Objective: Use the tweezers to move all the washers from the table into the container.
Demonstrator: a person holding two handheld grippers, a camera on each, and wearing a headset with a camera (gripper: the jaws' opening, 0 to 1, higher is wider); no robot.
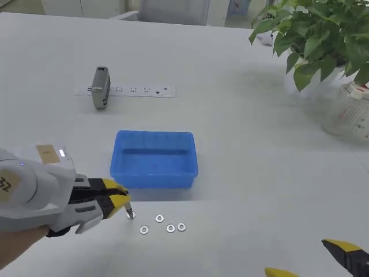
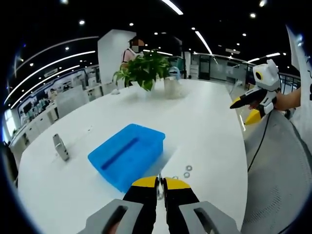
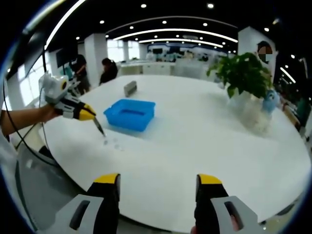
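The blue container (image 1: pixel 154 158) stands open on the white table (image 1: pixel 242 133). Several small metal washers (image 1: pixel 170 228) lie in a loose row in front of it. My left gripper (image 1: pixel 122 195) is at the lower left, shut on metal tweezers (image 1: pixel 129 211) that point down. The tweezer tips rest at the leftmost washer (image 1: pixel 132 216); I cannot tell whether they pinch it. In the left gripper view the jaws (image 2: pixel 159 181) meet on the tweezers, with the container (image 2: pixel 126 155) ahead. My right gripper (image 1: pixel 297 257) is open at the lower right, off to the side. Its jaws (image 3: pixel 158 178) stand wide apart with nothing between them.
A white power strip (image 1: pixel 138 90) with a grey adapter (image 1: pixel 101 88) lies behind the container. A potted plant (image 1: pixel 323 34) and a clear jar (image 1: pixel 351 112) stand at the far right. People stand in the background of the room.
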